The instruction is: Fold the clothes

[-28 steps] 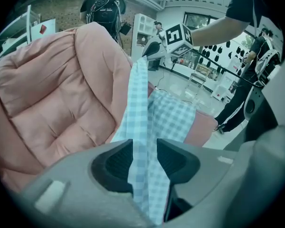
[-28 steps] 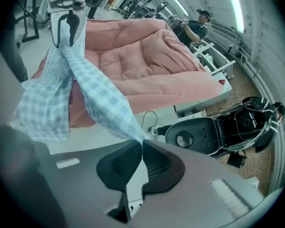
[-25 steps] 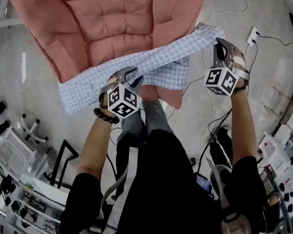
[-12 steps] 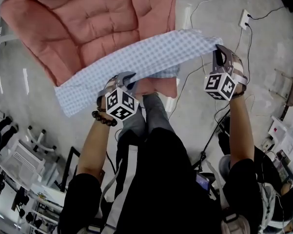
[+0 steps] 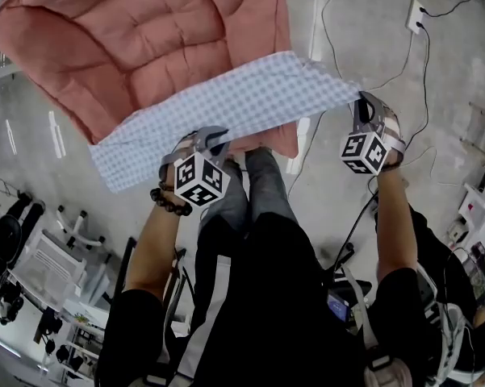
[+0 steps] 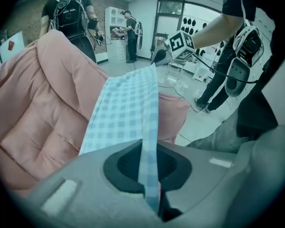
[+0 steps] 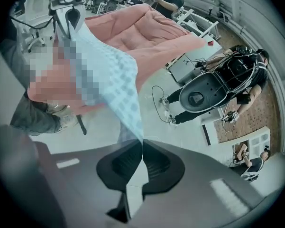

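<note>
checked cloth [image 5: 226,107] taut above near edge of pink quilt [image 5: 137,47] | left tool [image 5: 213,141] jaws have just been closing, now pinch its edge | right tool [image 5: 363,107] clamped on its corner | risk: thin pinch slips, cloth droops

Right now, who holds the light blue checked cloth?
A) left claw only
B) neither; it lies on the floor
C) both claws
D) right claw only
C: the light blue checked cloth is pinched in the left claw, which has just closed on it, and in the shut right claw.
</note>
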{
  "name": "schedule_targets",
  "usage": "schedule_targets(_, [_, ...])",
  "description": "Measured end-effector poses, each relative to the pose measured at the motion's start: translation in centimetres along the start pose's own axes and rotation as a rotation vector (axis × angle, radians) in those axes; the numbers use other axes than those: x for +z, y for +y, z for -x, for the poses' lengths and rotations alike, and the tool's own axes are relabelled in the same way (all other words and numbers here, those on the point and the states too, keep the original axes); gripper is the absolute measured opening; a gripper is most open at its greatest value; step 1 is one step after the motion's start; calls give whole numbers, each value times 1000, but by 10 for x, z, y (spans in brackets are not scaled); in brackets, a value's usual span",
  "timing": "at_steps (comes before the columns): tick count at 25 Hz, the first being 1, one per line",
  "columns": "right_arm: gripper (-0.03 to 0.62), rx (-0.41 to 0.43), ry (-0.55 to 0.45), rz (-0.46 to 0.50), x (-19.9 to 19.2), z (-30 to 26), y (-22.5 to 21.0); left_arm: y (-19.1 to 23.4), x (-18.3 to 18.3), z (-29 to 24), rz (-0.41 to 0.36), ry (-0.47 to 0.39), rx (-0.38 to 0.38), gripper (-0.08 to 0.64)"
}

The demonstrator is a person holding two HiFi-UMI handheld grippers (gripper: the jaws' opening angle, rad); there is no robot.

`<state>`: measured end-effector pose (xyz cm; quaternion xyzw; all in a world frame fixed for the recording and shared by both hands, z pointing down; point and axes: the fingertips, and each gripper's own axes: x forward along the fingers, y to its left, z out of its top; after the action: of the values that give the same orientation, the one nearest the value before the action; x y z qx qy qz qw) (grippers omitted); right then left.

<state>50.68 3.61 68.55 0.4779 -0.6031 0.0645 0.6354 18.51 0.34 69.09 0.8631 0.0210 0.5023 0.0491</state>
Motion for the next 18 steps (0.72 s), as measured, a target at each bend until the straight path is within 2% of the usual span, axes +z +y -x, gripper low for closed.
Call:
schedule_targets(6, [8,55,-1,-35,-12,-21,48,-1,-13,-6,38,-17,-5,26])
schedule_targets(9, [20,88,-14,-53,-12,-27,69,-4,-20,-14,55,-15,-34,120])
schedule_targets(12, [131,172,-28,-64,-12,-32,93,-6,-24,-21,77,-27,-37,165])
schedule_targets(15, [181,233,-40,-71,-9,-33,111,-8,-28,-26,76,-20,-32,189])
schedule_targets(18, [201,259,-39,-71,-5,-32,118,-8,-29,-27,78,-25,-34,205])
